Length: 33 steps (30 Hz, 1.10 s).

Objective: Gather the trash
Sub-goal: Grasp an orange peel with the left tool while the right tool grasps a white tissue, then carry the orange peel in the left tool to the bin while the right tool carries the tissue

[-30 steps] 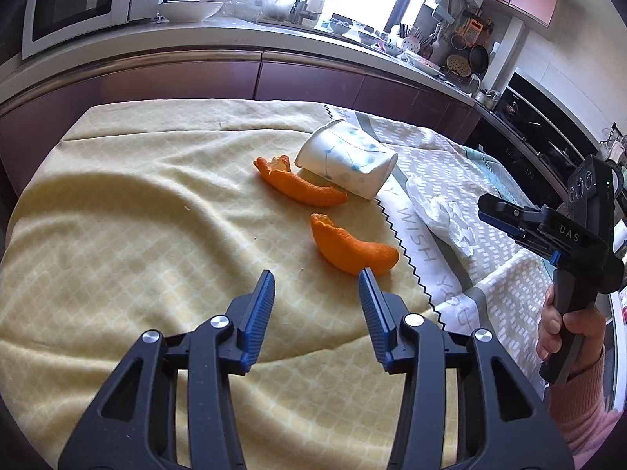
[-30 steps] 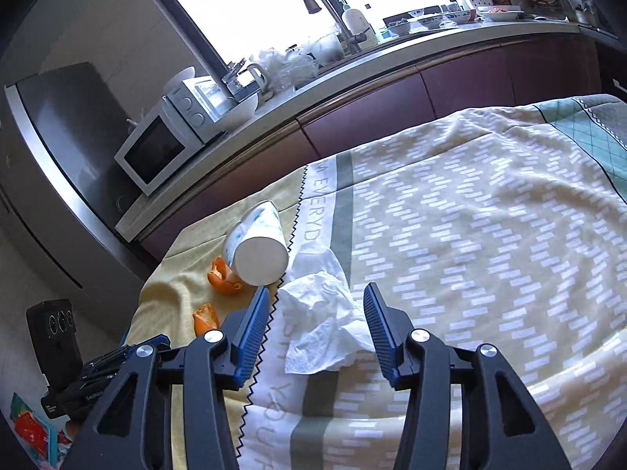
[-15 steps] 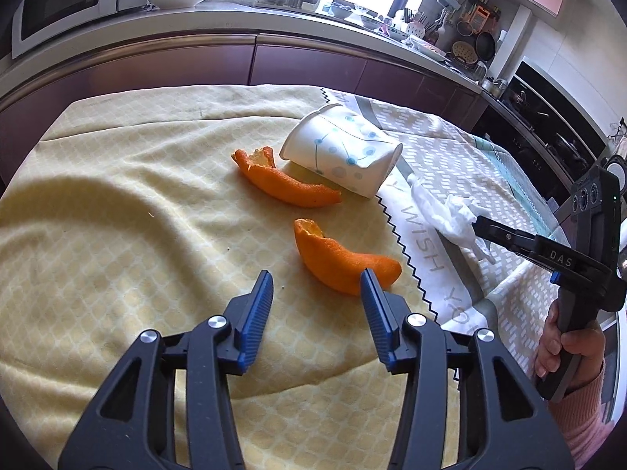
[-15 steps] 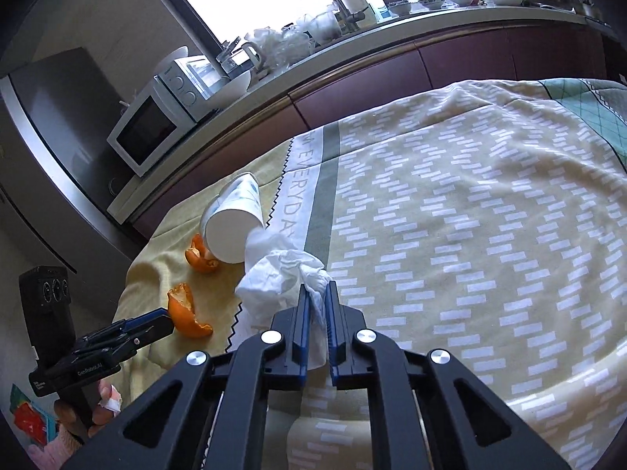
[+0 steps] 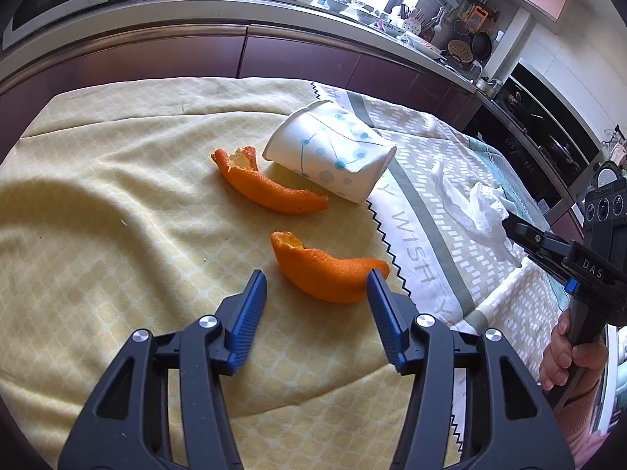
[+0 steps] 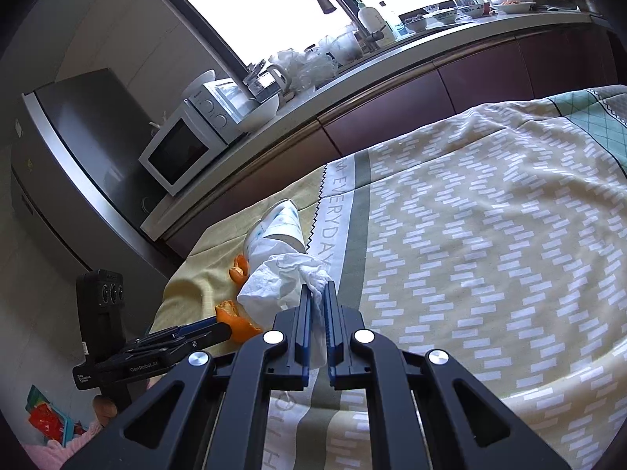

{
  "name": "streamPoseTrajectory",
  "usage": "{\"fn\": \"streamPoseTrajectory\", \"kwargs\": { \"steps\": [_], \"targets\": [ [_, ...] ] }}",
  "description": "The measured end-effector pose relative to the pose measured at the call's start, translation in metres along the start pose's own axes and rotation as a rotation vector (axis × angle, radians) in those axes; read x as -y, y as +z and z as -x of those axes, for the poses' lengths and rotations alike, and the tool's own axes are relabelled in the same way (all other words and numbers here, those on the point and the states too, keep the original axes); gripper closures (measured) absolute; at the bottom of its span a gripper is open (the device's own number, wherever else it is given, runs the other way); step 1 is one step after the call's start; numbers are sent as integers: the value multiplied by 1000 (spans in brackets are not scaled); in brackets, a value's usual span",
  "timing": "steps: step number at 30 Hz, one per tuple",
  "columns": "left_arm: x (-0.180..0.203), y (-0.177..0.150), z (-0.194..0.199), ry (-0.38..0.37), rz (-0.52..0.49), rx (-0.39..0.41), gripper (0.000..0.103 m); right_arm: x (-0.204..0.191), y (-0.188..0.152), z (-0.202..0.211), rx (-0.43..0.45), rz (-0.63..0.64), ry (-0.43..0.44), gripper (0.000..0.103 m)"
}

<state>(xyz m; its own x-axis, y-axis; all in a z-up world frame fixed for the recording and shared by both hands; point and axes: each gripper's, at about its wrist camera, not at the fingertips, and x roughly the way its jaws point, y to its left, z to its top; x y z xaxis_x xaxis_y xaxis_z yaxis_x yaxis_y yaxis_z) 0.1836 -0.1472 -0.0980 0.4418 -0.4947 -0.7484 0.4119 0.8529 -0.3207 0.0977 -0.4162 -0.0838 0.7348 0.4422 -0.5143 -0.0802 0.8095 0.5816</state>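
My left gripper (image 5: 315, 286) is open, its fingers on either side of the near orange peel (image 5: 325, 270) on the yellow cloth. A second orange peel (image 5: 266, 188) lies further back beside a tipped paper cup (image 5: 329, 160) with blue dots. My right gripper (image 6: 318, 293) is shut on a crumpled white tissue (image 6: 278, 286) and holds it just above the cloth; the tissue also shows in the left wrist view (image 5: 478, 211). The cup (image 6: 278, 231) and both peels (image 6: 235, 321) lie behind the tissue in the right wrist view.
A patterned tablecloth (image 6: 490, 235) covers the table. Behind it runs a kitchen counter (image 5: 196, 11) with a microwave (image 6: 180, 152), bowls and dishes. A fridge (image 6: 78, 149) stands at the left. An oven (image 5: 548, 137) is at the right.
My right gripper closed on the tissue and has lifted it slightly. My left gripper moved forward until its open fingers reach the near orange peel.
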Motion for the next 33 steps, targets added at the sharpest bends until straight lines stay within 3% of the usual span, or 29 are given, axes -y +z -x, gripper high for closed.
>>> {"fn": "streamPoseTrajectory", "kwargs": {
  "steps": [5,10,22,33],
  "targets": [
    [-4,7,-6,-30,33,-10,52,-1,-3,-7,-20,-6,14,97],
    [-1,7,-7,-34,34,-11,66,-4,-6,-10,-27,-7,29,97],
    [-1,-7,17,-22,28,27,88,-28,-11,-21,-50,18,89,97],
    [-22,-30,61,24,31,83,93,-65,-19,-41,-93,62,168,97]
  ]
}}
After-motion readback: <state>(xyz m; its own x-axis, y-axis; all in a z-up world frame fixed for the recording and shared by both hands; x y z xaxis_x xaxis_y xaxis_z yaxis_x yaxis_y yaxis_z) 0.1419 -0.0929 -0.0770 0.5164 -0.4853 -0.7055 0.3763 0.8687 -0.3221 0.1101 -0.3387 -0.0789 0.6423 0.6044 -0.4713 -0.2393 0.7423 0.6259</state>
